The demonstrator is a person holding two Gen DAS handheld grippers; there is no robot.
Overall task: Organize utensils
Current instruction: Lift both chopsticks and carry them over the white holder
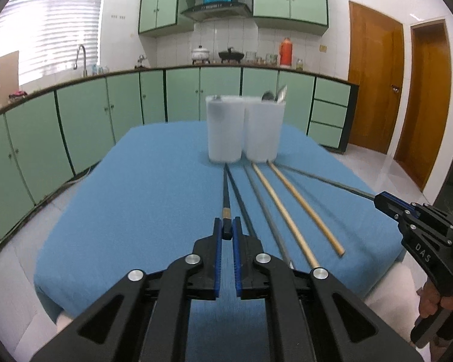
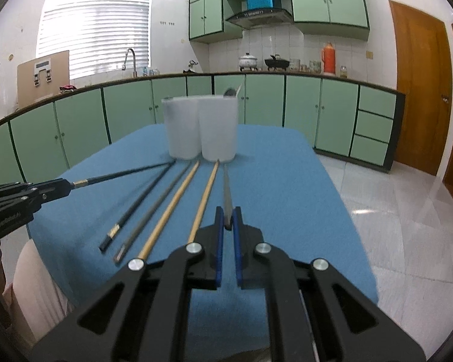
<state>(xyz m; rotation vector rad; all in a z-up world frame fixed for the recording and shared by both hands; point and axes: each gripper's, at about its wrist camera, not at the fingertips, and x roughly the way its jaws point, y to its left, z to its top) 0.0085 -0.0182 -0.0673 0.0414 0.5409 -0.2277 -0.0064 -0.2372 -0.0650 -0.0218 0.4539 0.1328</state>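
The left gripper (image 1: 227,231) pinches a black chopstick (image 1: 225,193) by its near end; the right gripper (image 2: 228,223) pinches a grey one (image 2: 227,196), probably bound for the two white cups (image 1: 225,129) at the cloth's (image 1: 136,196) far end.

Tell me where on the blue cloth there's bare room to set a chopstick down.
Bare blue cloth lies left of the black chopstick, to the table's left edge, and right of the grey chopstick, to the right edge. Crowded: the middle, where chopsticks fan out from the two white cups.
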